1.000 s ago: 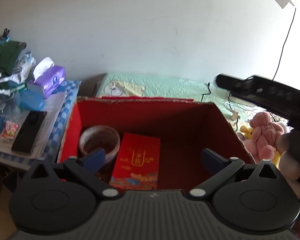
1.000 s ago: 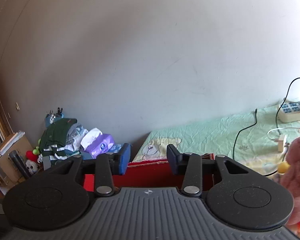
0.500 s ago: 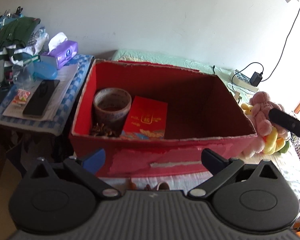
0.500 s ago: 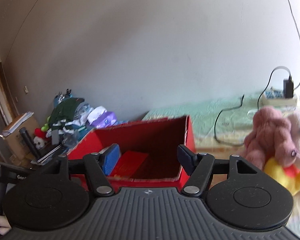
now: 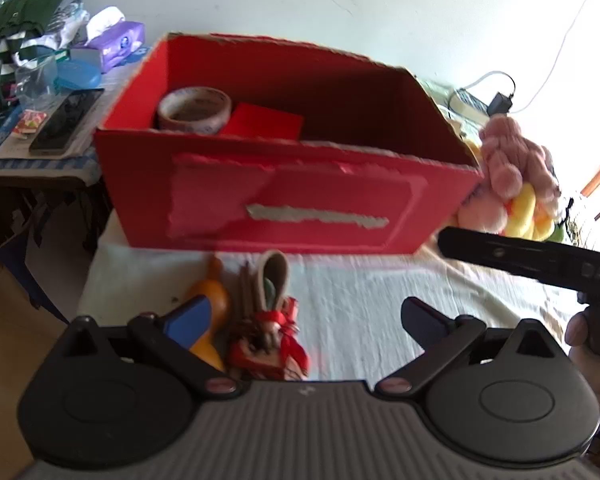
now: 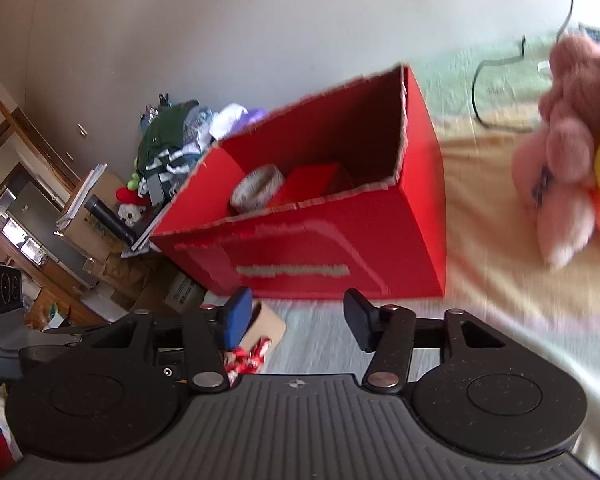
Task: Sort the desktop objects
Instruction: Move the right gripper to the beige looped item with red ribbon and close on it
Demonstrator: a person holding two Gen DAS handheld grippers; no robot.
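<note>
A red cardboard box (image 5: 284,200) (image 6: 340,248) stands on a white cloth, holding a roll of tape (image 5: 195,110) (image 6: 258,190) and a red envelope (image 5: 262,120) (image 6: 308,184). In front of the box lie an orange gourd (image 5: 208,300), a brown loop-shaped item (image 5: 274,280) and a red-ribboned ornament (image 5: 268,344) (image 6: 248,358). My left gripper (image 5: 304,320) hangs open just above and behind these, nothing between its fingers. My right gripper (image 6: 296,320) is open too, in front of the box; its black body (image 5: 532,258) crosses the left wrist view at the right.
Pink and yellow plush toys (image 5: 516,176) (image 6: 568,168) sit right of the box. A side table (image 5: 4,160) on the left carries a phone (image 5: 66,120), a purple tissue pack (image 5: 118,42) and folded clothes (image 5: 24,20). A power strip with cables (image 5: 484,102) lies behind.
Both grippers have pulled back and tipped down from the box: it now stands farther off, and the small items on the cloth in front of it have come into view. The right gripper's jaws opened wider.
</note>
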